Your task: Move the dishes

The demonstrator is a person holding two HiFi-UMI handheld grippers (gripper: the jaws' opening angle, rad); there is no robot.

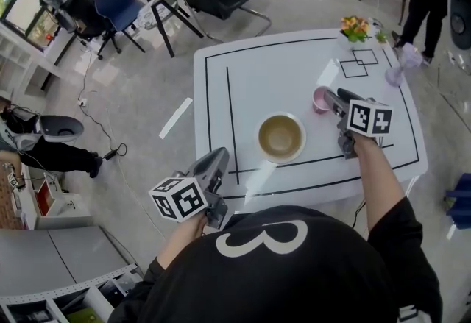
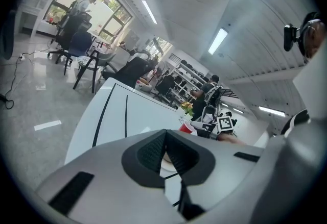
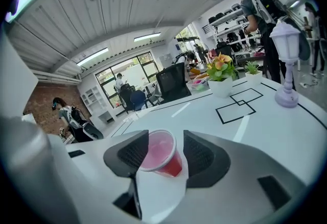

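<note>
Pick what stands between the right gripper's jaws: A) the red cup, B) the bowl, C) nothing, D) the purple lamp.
A: the right gripper view shows the red cup between the parted jaws of the right gripper; in the head view the bowl sits apart from it.

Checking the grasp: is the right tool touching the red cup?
Cannot tell. In the right gripper view the red cup sits between the open jaws of the right tool; one jaw overlaps its rim, a gap shows beside the other.
</note>
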